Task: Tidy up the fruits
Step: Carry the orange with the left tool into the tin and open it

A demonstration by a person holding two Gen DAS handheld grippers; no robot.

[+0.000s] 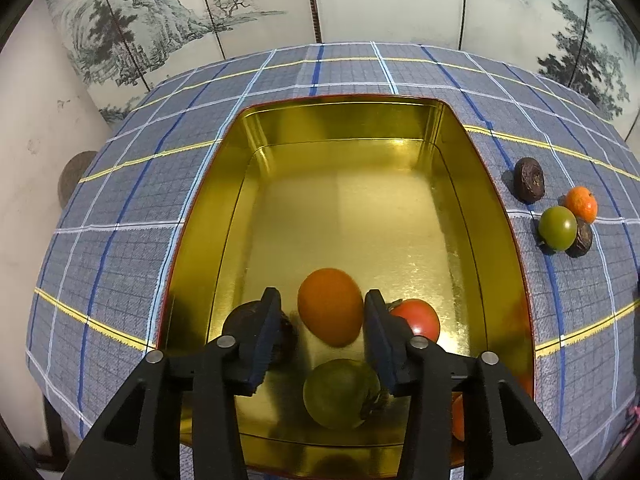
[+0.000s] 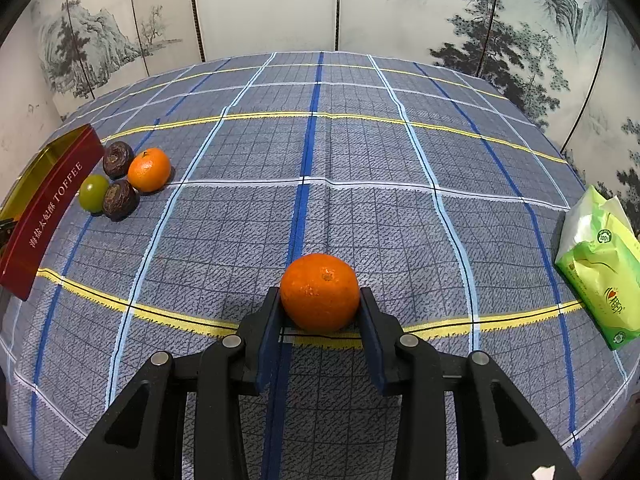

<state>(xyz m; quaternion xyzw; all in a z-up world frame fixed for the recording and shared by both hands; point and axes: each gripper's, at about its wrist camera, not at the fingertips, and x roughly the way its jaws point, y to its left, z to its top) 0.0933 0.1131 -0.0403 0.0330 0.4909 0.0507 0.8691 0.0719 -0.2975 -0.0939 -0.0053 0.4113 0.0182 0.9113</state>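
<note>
Left gripper (image 1: 324, 336) stands spread over the tin (image 1: 500, 216), apparently just clear of an orange fruit (image 1: 330, 306). Right gripper (image 2: 320, 308) pinches a mandarin (image 2: 319, 291) near the table's front edge; next, carry it to the tin.

The tin (image 1: 496, 208) is being looked down into from close above by the left wrist view. The tablecloth (image 2: 320, 152) is being watched at a downward slant by the right; the tin's edge and the fruit pile (image 2: 120, 184) are being shared.
</note>
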